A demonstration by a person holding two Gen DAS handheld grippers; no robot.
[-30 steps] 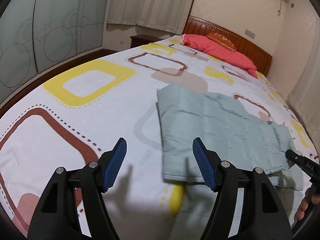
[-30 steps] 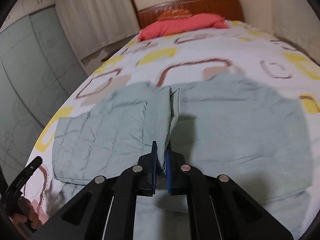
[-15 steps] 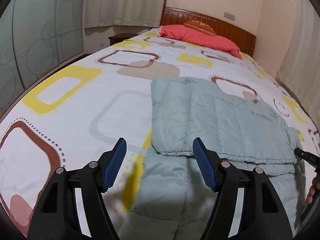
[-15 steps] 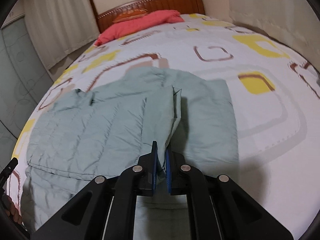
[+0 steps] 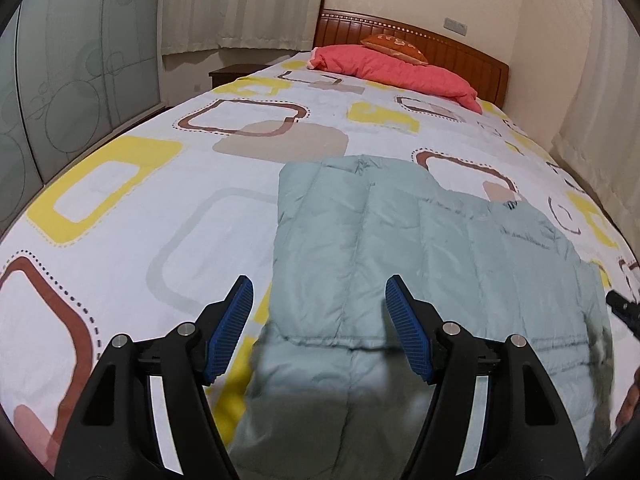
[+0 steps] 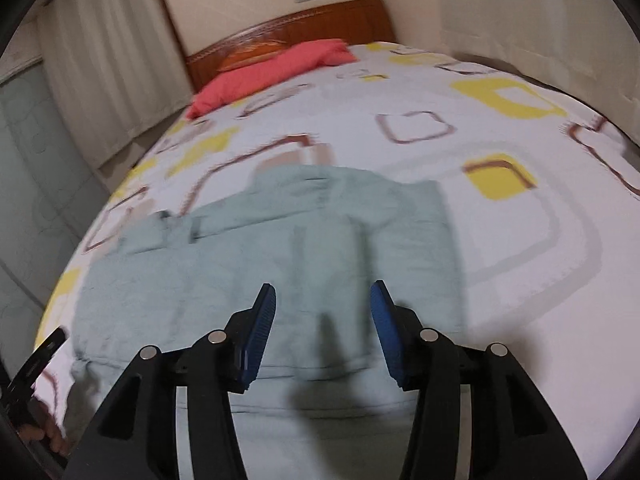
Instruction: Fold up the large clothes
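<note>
- Released since a moment ago, the jacket (image 5: 420, 248) lies folded on the bed (image 5: 160, 184); right gripper (image 6: 322, 332) now gapes empty.
- Left gripper (image 5: 318, 328) hovers wide open, empty, over the jacket's near-left hem, its length running crosswise toward the right.

Far ahead of my jaws I see a coral-red pillow (image 5: 394, 70) against a wooden headboard (image 5: 432, 42), with an orange cushion (image 5: 394, 41) on top. The bedsheet (image 5: 160, 184) under them carries yellow and brown squares. Off to the left stand pale curtains (image 5: 240, 4), what looks like a frosted wardrobe door (image 5: 76, 68), and a dark nightstand (image 5: 230, 74).
</note>
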